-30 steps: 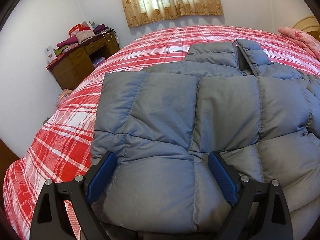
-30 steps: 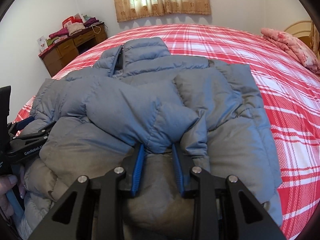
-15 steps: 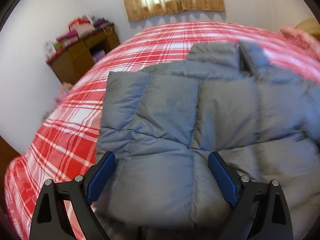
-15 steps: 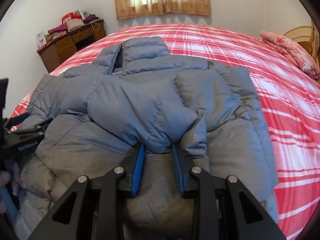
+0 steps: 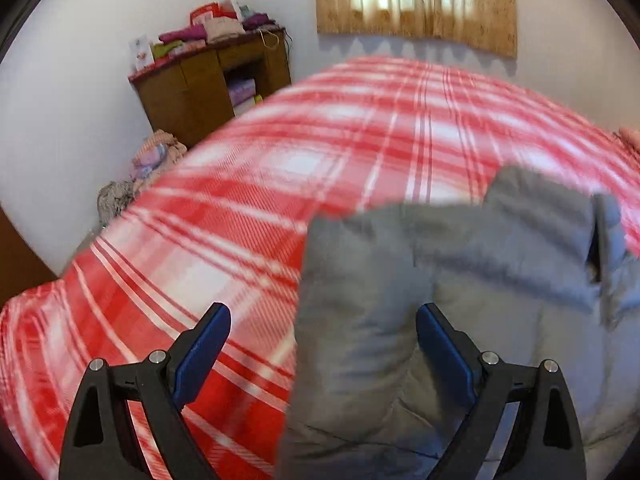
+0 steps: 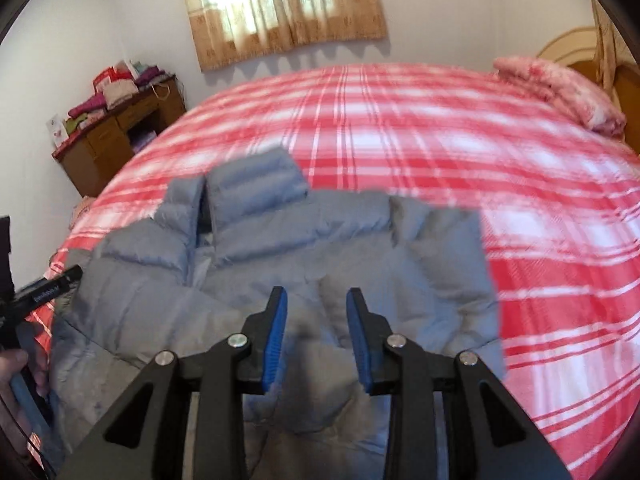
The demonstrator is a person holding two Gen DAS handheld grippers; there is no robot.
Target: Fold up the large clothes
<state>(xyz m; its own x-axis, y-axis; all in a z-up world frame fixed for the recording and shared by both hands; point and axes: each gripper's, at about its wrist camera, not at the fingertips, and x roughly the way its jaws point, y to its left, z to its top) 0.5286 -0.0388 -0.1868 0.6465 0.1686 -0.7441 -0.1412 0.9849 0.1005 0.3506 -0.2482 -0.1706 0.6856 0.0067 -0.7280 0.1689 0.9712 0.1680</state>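
A grey puffer jacket (image 6: 280,272) lies on a red plaid bed (image 6: 440,140), collar at the far side. In the left wrist view the jacket (image 5: 460,280) fills the lower right, its left edge between the fingers. My left gripper (image 5: 322,344) is open wide and holds nothing, above the jacket's left edge. My right gripper (image 6: 316,320) is partly open above the jacket's middle, with nothing between its blue pads. The left gripper also shows at the left edge of the right wrist view (image 6: 44,292).
A wooden desk (image 5: 212,80) with piled clothes stands at the far left wall. A pink pillow (image 6: 560,88) lies by the headboard at far right. A curtained window (image 6: 280,4) is on the back wall. Clothes lie on the floor (image 5: 152,156) beside the bed.
My right gripper has let go of the folded sleeve and risen. My left gripper has swung left, so the jacket now sits to the right in its view.
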